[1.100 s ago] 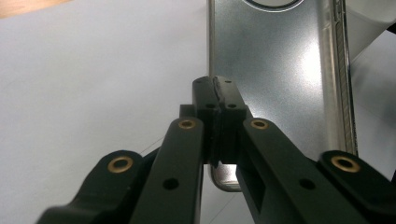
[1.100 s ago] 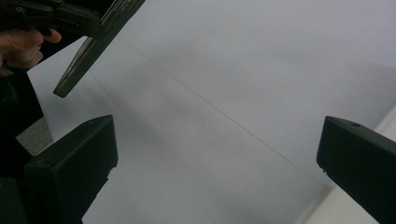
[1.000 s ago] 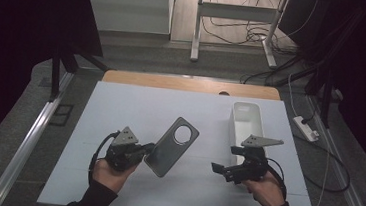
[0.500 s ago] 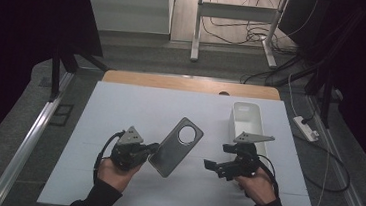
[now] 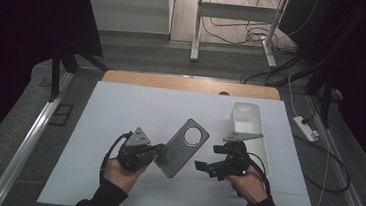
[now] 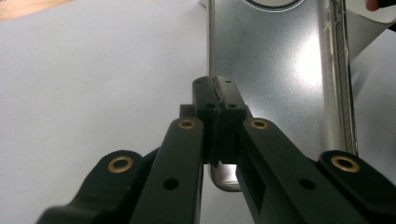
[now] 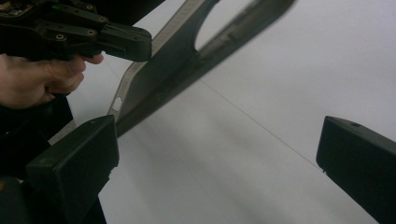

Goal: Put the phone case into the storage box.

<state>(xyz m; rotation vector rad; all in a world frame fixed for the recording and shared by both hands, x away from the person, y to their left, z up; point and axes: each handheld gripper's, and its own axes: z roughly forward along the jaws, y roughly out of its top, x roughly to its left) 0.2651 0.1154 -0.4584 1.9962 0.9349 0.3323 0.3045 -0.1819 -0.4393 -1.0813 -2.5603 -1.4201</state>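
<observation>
White sheeting covers the table point(image 5: 120, 112), and a dark floor with loose cables is seen beyond its far wooden edge. At the left, the left gripper point(image 5: 158, 148) is closed on the near edge of a grey phone case point(image 5: 183, 147), which is held tilted above the sheet with its round camera hole toward the far end. In the left gripper view the pads point(image 6: 215, 100) are seen pinched on the case's rim point(image 6: 271, 70), so the shiny inner face is left free; this hold is judged to present the case's free side to the other hand. Just right of the case, the right gripper point(image 5: 201, 166) is pointed at it with jaws spread wide and nothing between them; in the right gripper view the case point(image 7: 187, 60) lies ahead of the two pads point(image 7: 74, 168), apart from them. A handover or a second grip is judged to be in preparation. Farther right, a white box point(image 5: 247, 121) stands on the sheet, partly behind the right gripper's grey plate. The case's far end is cut off in the left gripper view, and it is blurred in the right gripper view. Whether the box holds anything cannot be told.
</observation>
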